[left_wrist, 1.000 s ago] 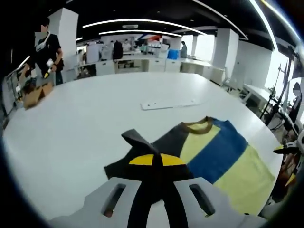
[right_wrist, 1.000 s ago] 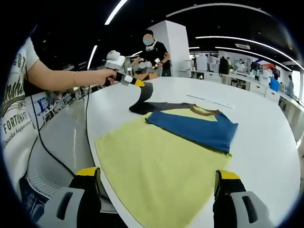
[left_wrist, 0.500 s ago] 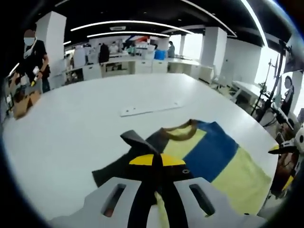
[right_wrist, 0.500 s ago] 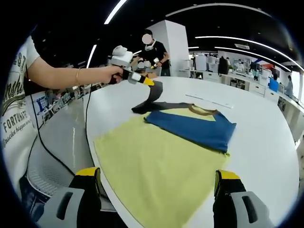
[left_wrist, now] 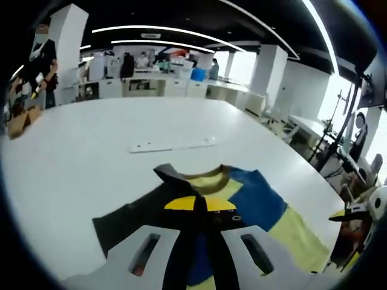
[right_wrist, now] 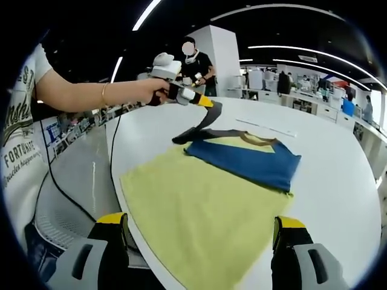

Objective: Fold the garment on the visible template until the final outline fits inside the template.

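Observation:
A T-shirt with yellow and blue bands and a brown collar lies flat on the white table. My left gripper is shut on its dark grey sleeve and holds the sleeve up off the table, over the collar end. From the right gripper view, that gripper sits in a person's hand with the sleeve hanging from it. My right gripper is open, one jaw on each side of the yellow hem, near the table's edge. Its yellow tip shows at the far right.
A flat white strip lies on the table beyond the collar. The table's curved edge runs close to the hem. A person in black stands past the far side by a cardboard box. Desks line the back.
The left gripper has lifted the grey sleeve higher and carried it inward over the shirt's collar end. The right gripper has stayed open and still at the hem.

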